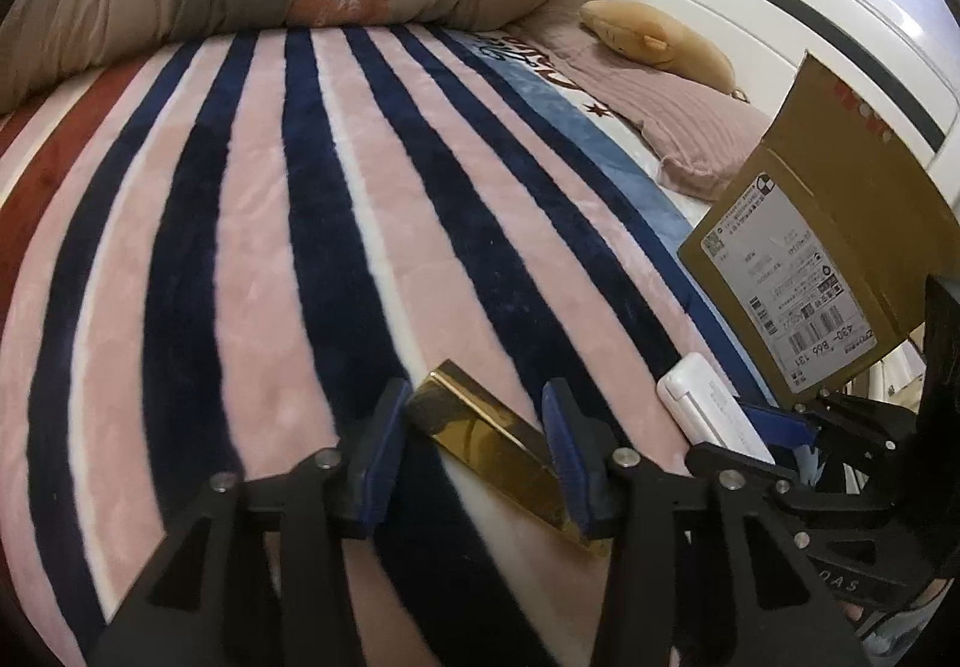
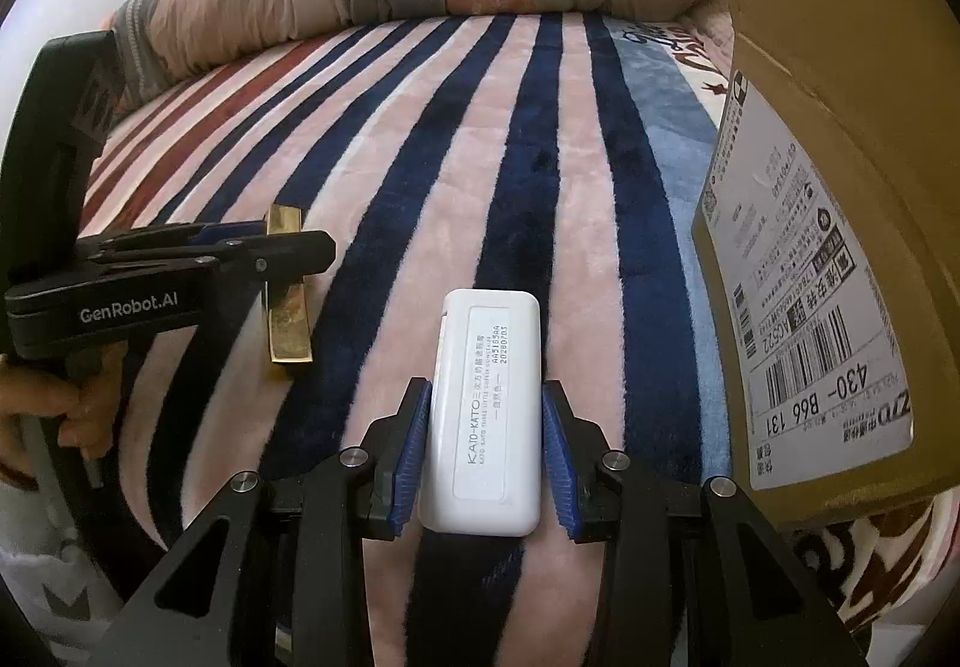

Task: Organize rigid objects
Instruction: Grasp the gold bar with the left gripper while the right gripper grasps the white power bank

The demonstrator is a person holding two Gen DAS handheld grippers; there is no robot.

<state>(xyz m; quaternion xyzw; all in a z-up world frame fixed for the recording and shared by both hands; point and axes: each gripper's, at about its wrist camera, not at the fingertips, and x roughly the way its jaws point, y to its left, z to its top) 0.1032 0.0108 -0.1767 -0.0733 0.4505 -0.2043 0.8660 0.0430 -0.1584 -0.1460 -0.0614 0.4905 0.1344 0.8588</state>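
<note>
Left gripper [image 1: 474,445]: jaws apart, straddling gold bar [image 1: 498,445] | right gripper [image 2: 486,445]: jaws apart, flanking white case [image 2: 486,415] | both on bed [image 1: 270,247]

Left hand-held gripper [image 1: 474,457] gapes wide; right hand-held gripper [image 2: 486,451] nearly closed, fingers level

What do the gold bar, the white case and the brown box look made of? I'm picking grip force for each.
Gold bar: probably polished metal or metallised plastic; it mirrors its surroundings.
White case: looks like smooth, slightly glossy moulded plastic, with rounded corners and a printed label.
Brown box: matte cardboard, with a folded flap and a paper shipping label stuck on.
</note>
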